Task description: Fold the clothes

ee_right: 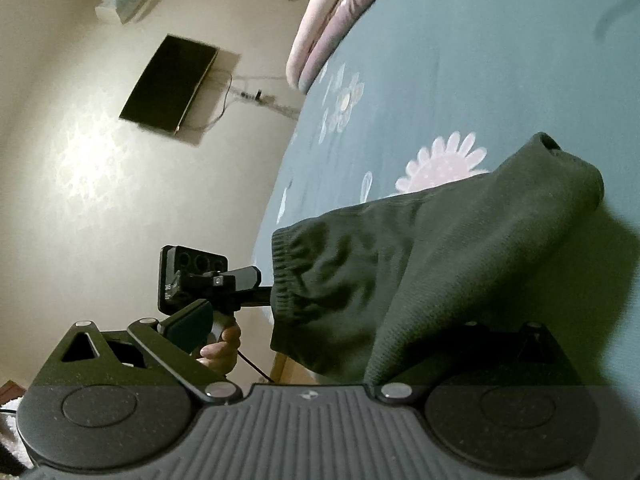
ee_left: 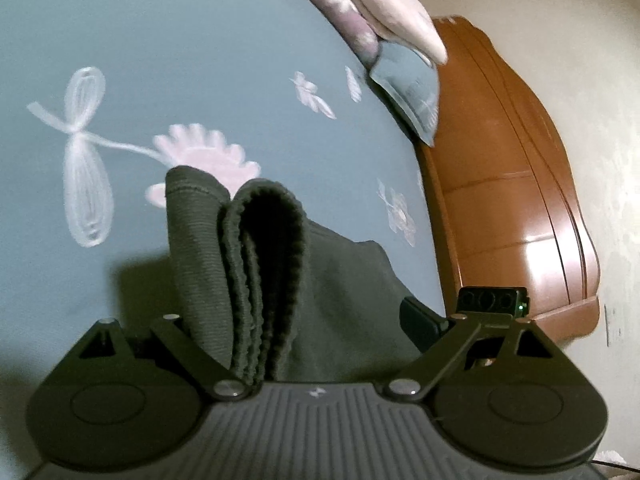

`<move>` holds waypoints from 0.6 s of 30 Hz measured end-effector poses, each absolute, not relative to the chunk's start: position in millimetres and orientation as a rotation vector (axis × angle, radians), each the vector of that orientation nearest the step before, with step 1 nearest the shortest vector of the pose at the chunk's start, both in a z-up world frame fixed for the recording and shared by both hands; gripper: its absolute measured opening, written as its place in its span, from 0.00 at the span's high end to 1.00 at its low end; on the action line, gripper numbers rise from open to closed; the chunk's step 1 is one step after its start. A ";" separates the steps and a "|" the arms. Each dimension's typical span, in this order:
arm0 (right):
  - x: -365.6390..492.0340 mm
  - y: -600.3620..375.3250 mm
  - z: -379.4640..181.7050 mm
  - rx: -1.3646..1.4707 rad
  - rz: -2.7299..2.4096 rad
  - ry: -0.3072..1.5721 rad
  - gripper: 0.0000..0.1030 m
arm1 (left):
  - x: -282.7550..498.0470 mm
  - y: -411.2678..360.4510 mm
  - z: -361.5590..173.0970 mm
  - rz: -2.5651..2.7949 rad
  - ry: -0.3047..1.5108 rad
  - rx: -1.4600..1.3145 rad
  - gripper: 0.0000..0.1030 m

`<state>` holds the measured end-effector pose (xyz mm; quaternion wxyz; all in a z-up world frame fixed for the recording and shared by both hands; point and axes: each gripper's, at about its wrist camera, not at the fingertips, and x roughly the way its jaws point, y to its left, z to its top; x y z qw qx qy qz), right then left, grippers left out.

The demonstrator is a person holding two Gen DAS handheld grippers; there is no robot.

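1. Your left gripper (ee_left: 280,320) stands wide, its fingertips buried under dark green sweatpants (ee_left: 256,272).
2. Your right gripper (ee_right: 320,340): grip unreadable, cloth draped over it above the bedsheet (ee_right: 480,60).

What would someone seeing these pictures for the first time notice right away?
A dark green ribbed garment fills the middle of both views, bunched between the jaws of the left gripper and draped across the right gripper. Under it lies a blue-grey bedsheet with pale flowers. In the right wrist view a dark screen hangs on the cream wall.
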<state>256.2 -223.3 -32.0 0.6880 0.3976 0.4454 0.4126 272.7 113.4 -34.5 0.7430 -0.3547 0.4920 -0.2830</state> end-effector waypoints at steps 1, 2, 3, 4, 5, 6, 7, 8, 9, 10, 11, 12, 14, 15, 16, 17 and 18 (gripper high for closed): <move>252.0 -229.9 -30.2 0.895 0.911 0.985 0.00 | 277.9 105.5 -32.1 -0.636 1.081 -0.764 0.12; 247.4 -236.9 -28.5 0.900 0.898 0.973 0.00 | 283.4 97.4 -30.7 -0.653 1.086 -0.752 0.12; 242.7 -244.0 -27.0 0.906 0.884 0.962 0.00 | 289.1 87.3 -30.0 -0.669 1.095 -0.740 0.12; 237.9 -251.7 -25.0 0.911 0.865 0.950 0.00 | 294.7 77.1 -29.4 -0.685 1.103 -0.728 0.12; 233.4 -259.6 -23.2 0.916 0.845 0.940 0.00 | 299.2 66.5 -29.3 -0.703 1.113 -0.713 0.12; 228.3 -268.0 -21.7 0.919 0.826 0.930 0.00 | 303.8 55.9 -29.1 -0.721 1.124 -0.698 0.12; 222.9 -276.8 -20.1 0.921 0.807 0.919 0.00 | 308.4 45.2 -28.9 -0.739 1.134 -0.683 0.12; 217.8 -285.4 -18.6 0.923 0.787 0.908 0.00 | 313.8 33.1 -28.3 -0.758 1.144 -0.668 0.12; 212.5 -294.2 -17.0 0.928 0.767 0.897 0.00 | 319.2 20.3 -27.9 -0.778 1.156 -0.652 0.12; 206.5 -303.5 -15.3 0.933 0.747 0.885 0.00 | 325.1 6.8 -27.6 -0.798 1.166 -0.637 0.12; 200.3 -312.9 -13.5 0.936 0.728 0.873 0.00 | 329.6 -6.5 -26.6 -0.819 1.177 -0.620 0.12; 193.8 -322.7 -11.8 0.939 0.706 0.860 0.00 | 335.1 -21.5 -25.8 -0.841 1.187 -0.601 0.12; 180.8 -342.4 -8.3 0.944 0.660 0.834 0.00 | 346.9 -53.7 -24.2 -0.886 1.210 -0.559 0.13; 174.4 -352.5 -7.0 0.949 0.639 0.820 0.00 | 352.1 -67.9 -23.4 -0.904 1.220 -0.540 0.13; 168.0 -362.8 -5.9 0.955 0.618 0.805 0.00 | 358.3 -84.5 -22.6 -0.926 1.230 -0.520 0.13; 162.3 -372.4 -4.9 0.962 0.598 0.791 0.00 | 363.2 -99.9 -22.0 -0.946 1.239 -0.500 0.13; 156.5 -381.7 -4.0 0.967 0.577 0.777 0.00 | 368.1 -115.3 -21.4 -0.967 1.247 -0.480 0.13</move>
